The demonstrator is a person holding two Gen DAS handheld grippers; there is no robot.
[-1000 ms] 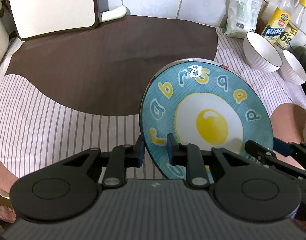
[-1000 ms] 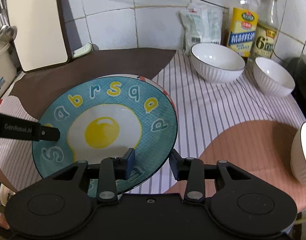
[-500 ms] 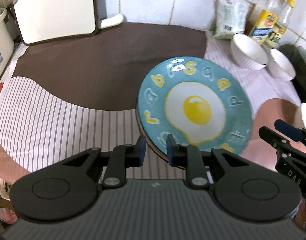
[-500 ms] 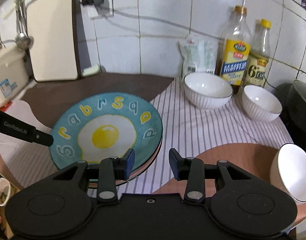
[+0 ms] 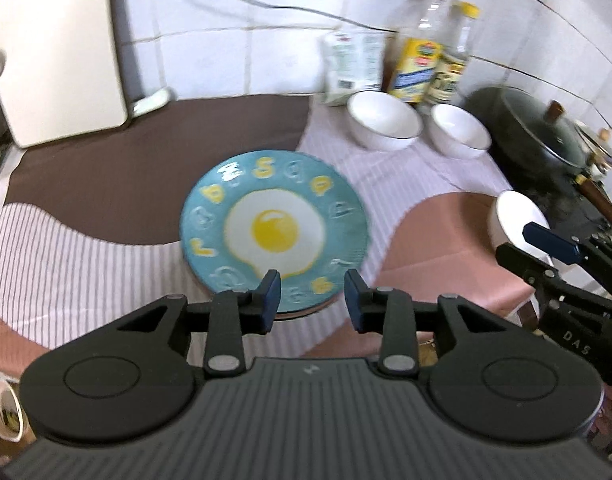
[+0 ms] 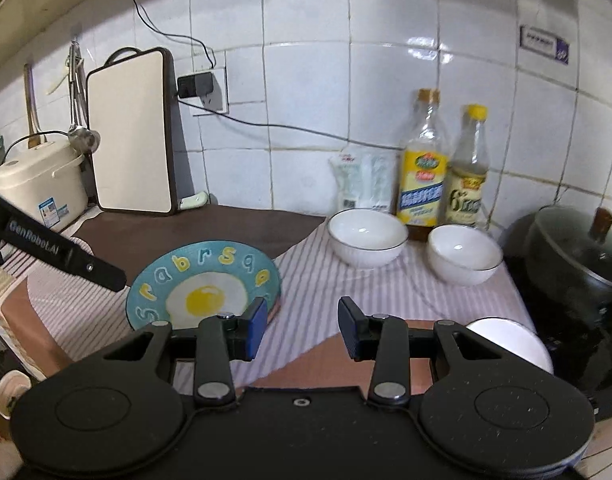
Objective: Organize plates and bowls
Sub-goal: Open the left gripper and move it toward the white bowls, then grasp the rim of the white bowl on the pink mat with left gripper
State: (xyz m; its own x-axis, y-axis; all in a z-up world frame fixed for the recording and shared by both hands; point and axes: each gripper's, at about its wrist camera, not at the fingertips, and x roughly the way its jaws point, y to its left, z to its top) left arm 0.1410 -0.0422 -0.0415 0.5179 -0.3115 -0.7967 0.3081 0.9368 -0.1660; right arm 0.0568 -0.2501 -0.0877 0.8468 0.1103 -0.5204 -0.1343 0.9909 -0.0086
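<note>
The left tongs [image 5: 312,296] are opening as we look, blue pads parting with nothing between them; the blue egg plate [image 5: 274,228] lies beyond and below their tips, untouched, flat on the worktop [image 5: 86,240]. Over to the right tongs [image 6: 300,328]: spread part-way, also empty, the gap showing only striped cloth [image 6: 318,280]. From the right wrist view, the plate [image 6: 204,284] sits to the left of those tips, and a thin reddish rim peeks out under its near edge, so it looks stacked on another plate, though how many lie beneath I cannot tell. Two white bowls stand near the back wall, the larger bowl [image 6: 368,236] and the smaller bowl [image 6: 464,254] side by side, just apart, in front of two bottles [image 6: 424,176] and a white packet [image 6: 362,182]. A third white bowl [image 6: 510,340] sits near the front right edge of the worktop, partly hidden by the right tongs' body. A dark lidded pot [image 6: 578,256] crowds the right end. A cutting board [image 6: 132,132] leans on the wall at the back left beside a rice cooker [image 6: 40,184]. Open room lies on the brown patch behind the plate and the striped stretch between plate and bowls.
</note>
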